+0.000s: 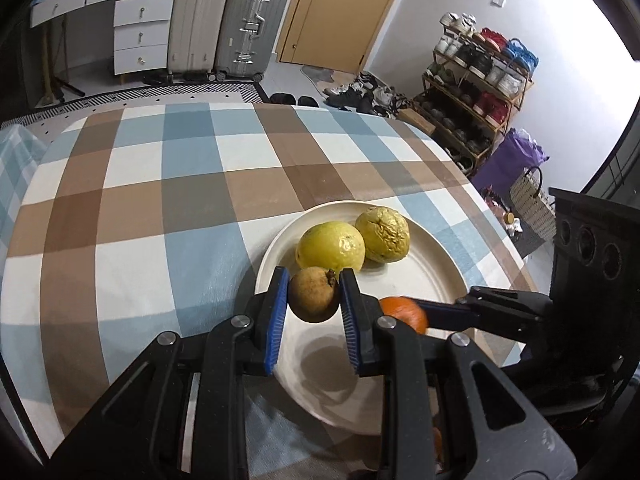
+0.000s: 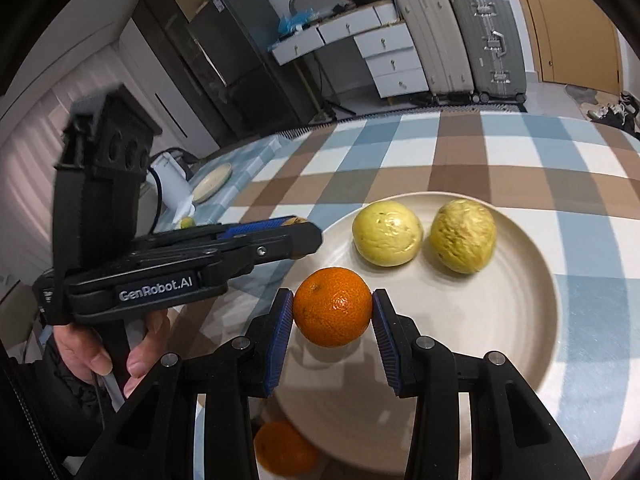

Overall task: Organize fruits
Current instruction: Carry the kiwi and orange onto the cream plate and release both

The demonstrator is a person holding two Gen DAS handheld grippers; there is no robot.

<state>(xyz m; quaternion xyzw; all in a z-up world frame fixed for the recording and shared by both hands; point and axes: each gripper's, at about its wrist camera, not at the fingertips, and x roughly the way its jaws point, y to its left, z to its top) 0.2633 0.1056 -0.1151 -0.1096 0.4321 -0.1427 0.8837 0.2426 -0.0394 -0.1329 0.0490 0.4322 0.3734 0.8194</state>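
Observation:
A cream plate (image 1: 424, 280) (image 2: 500, 320) on the checked tablecloth holds two yellow fruits: a smooth one (image 1: 331, 247) (image 2: 387, 234) and a wrinkled one (image 1: 383, 233) (image 2: 463, 236). My left gripper (image 1: 314, 298) is shut on a brown round fruit (image 1: 314, 295) and holds it above the plate's near left rim. My right gripper (image 2: 333, 307) is shut on an orange (image 2: 333, 306) above the plate; the orange also shows in the left wrist view (image 1: 404, 312). The left gripper also shows in the right wrist view (image 2: 296, 240). A second orange (image 2: 282, 450) lies on the cloth by the plate's near edge.
The checked tablecloth (image 1: 160, 208) covers the table. A white appliance (image 2: 170, 184) and a flat dish (image 2: 212, 180) stand at the table's far left. Suitcases (image 1: 232, 20), drawers (image 1: 140, 32) and a shoe rack (image 1: 476, 92) stand beyond the table.

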